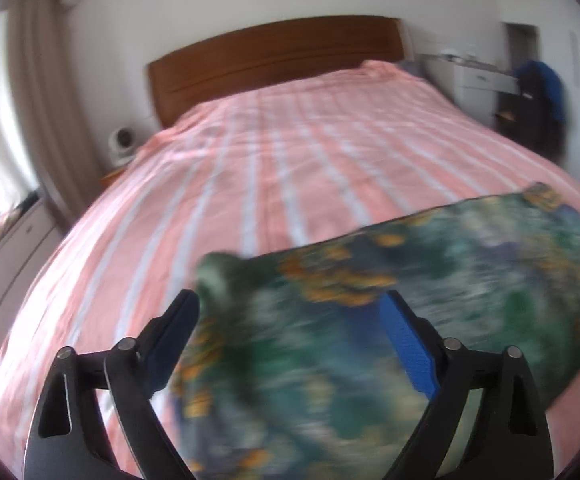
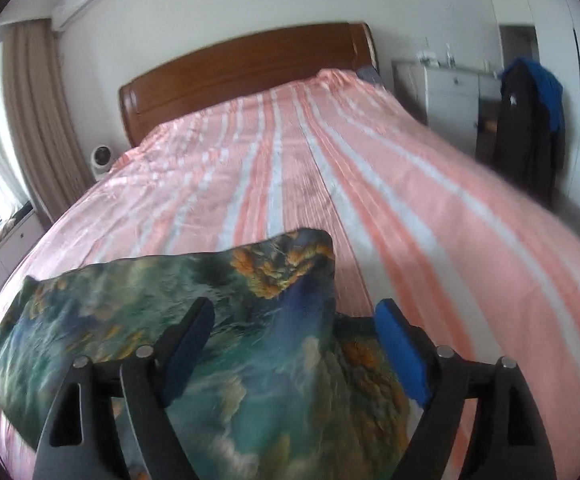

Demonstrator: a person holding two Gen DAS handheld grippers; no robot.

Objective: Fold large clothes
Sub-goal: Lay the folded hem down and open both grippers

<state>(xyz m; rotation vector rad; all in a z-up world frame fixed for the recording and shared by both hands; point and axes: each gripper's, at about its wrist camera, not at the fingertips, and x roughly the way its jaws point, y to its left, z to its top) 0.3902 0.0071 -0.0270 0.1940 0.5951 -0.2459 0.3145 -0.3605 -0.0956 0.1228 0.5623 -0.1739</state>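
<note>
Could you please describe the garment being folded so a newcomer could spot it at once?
Start at the wide bed with the pink-and-white striped cover and wooden headboard. At its near end lies a green-blue printed garment with orange patches. It is the bed's only patterned dark cloth.

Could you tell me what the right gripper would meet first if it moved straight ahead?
Probably the green-blue printed garment: the open right gripper points at its raised fold on the pink striped bedspread, though depth is unclear.
</note>
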